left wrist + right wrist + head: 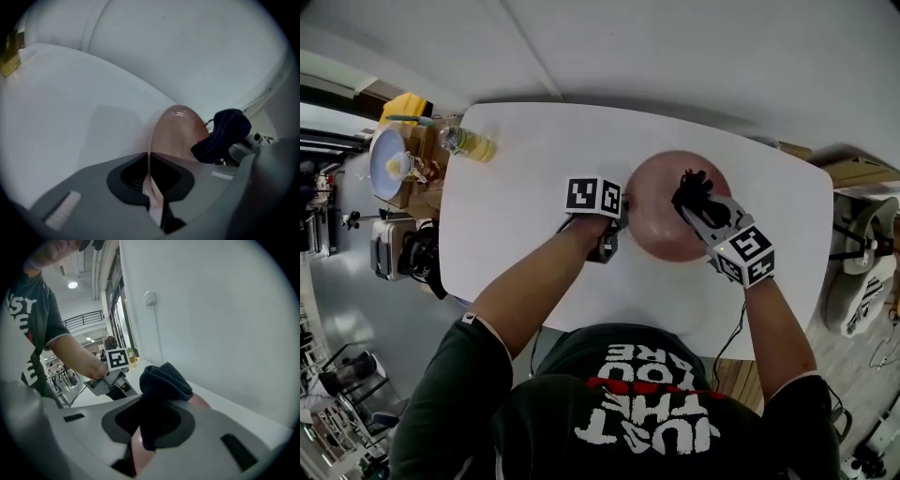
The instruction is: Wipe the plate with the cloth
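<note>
On the white table (pixel 516 225) lies a pink plate (pixel 656 225). My left gripper (pixel 623 214) is at the plate's left rim. In the left gripper view the plate (pixel 176 133) stands on edge between the jaws of the left gripper (pixel 148 161), which are shut on its rim. My right gripper (pixel 690 208) is over the plate, shut on a bunched dark cloth (pixel 694 186). In the right gripper view the cloth (pixel 161 380) fills the jaws of the right gripper (pixel 154 420) and the plate (pixel 200 401) lies just beyond it. The cloth (pixel 222 133) hangs by the plate's far side.
A yellow-filled bottle (pixel 469 143) lies at the table's far left corner. A cardboard box (pixel 417 164) with a round lamp-like thing stands just off that edge. White chairs (pixel 862 272) stand off the right side. A wall lies beyond the table.
</note>
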The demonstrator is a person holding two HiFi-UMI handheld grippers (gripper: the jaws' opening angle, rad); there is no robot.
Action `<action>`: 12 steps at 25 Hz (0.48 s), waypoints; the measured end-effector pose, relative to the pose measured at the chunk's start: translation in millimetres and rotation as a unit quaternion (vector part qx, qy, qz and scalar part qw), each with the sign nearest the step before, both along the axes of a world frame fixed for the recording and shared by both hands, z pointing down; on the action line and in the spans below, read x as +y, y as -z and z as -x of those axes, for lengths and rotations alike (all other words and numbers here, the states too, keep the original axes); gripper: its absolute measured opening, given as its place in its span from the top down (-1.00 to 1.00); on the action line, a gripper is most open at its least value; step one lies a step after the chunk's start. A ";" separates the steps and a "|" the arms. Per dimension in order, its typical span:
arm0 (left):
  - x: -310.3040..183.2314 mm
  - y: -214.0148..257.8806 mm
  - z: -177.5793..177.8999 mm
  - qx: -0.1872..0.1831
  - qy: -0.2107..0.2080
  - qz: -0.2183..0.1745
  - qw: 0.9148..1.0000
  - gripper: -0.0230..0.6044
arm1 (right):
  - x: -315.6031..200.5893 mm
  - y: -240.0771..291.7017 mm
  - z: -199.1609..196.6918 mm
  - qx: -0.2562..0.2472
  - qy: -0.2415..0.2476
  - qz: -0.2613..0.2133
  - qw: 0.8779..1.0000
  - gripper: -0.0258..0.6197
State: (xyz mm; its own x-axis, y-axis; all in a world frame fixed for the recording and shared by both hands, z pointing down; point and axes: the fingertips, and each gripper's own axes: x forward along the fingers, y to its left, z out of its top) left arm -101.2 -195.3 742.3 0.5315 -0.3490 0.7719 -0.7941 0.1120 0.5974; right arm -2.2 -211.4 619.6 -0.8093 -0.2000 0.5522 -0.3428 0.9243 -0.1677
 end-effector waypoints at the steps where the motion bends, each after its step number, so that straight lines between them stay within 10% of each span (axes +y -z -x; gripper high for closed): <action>1: 0.5 -1.3 -0.8 -0.005 -0.012 0.003 1.000 0.87 | -0.9 -6.3 8.0 0.011 0.009 -0.003 1.000 0.74; 12: 0.2 5.1 -10.3 -0.048 -0.101 -0.002 0.994 0.87 | -17.4 -79.3 79.6 0.160 0.119 -0.062 0.978 0.74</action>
